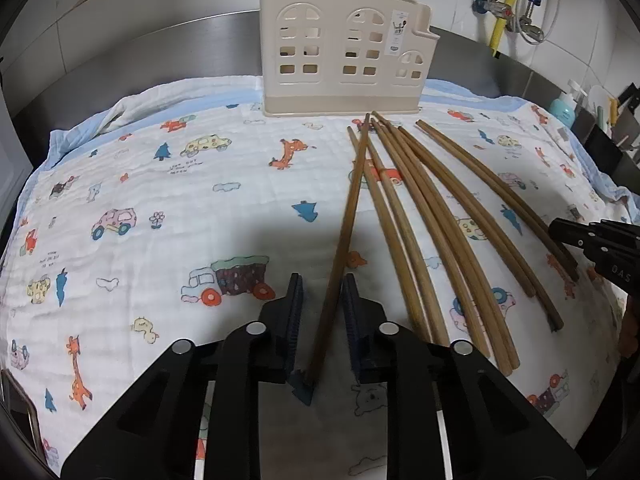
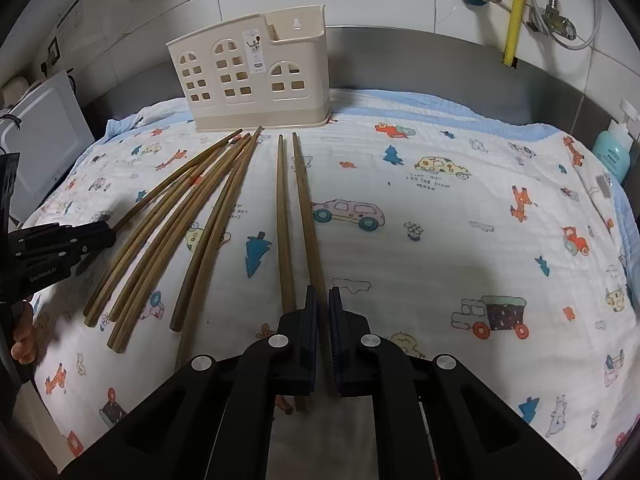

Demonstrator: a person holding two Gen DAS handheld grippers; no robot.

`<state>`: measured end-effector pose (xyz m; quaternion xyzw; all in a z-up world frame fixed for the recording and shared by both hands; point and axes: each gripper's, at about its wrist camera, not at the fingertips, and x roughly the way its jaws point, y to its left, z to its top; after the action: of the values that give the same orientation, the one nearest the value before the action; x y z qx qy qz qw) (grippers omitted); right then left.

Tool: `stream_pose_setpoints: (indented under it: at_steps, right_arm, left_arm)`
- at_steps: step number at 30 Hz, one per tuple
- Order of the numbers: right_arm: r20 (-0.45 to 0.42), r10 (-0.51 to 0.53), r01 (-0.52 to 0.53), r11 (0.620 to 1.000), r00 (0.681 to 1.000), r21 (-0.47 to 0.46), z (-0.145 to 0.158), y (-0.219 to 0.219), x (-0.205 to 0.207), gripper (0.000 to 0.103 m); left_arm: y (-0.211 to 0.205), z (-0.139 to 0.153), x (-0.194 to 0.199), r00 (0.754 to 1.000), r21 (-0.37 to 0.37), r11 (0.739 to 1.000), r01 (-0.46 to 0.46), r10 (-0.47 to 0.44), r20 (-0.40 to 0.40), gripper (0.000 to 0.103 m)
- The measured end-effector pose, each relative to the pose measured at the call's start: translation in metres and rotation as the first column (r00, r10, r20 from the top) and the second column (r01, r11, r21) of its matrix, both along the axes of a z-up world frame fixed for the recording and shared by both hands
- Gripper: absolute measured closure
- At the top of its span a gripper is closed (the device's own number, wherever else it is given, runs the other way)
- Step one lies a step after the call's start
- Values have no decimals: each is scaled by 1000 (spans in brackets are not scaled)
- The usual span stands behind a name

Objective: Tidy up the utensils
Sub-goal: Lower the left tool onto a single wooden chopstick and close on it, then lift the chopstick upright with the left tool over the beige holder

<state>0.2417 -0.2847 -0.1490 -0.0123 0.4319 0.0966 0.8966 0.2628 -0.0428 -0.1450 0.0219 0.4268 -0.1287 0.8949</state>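
On the counter, a cartoon-print cloth point(image 1: 160, 208) covers nearly everything. Cream holder point(image 1: 344, 48) stands at its far edge, looks empty; nothing sorted yet. Chopsticks point(image 2: 192, 216) lie loose mid-cloth, roughly nine, some overlap. My left claw point(image 1: 320, 316) straddles one chopstick point(image 1: 344, 240), pads not quite touching. My right claw point(image 2: 323, 320) is clamped on another chopstick point(image 2: 306, 208).

"FOR THE MOON" on cloth point(image 2: 432, 182); "DAS" on right claw point(image 1: 560, 230)
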Motion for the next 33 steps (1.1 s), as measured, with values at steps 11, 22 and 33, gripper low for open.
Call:
stream_pose_setpoints:
  at_steps: [11,22,33]
  right_arm:
    - [-5,1,-1,1000,1000,5,-5,1,1,94]
    - [13,-10,10,1000,1000,-4,0,2,-5,96]
    - [150,-16,18,1000,989,-9,56,4,-28,96]
  left_arm:
    - [-6,-3,0,1000,32,999,22,-23,7,88]
    - [-8,-1,0,1000,27,1000,6,-6,-7,97]
    - [8,31,-22,996,-96,995,14,-5,90,98]
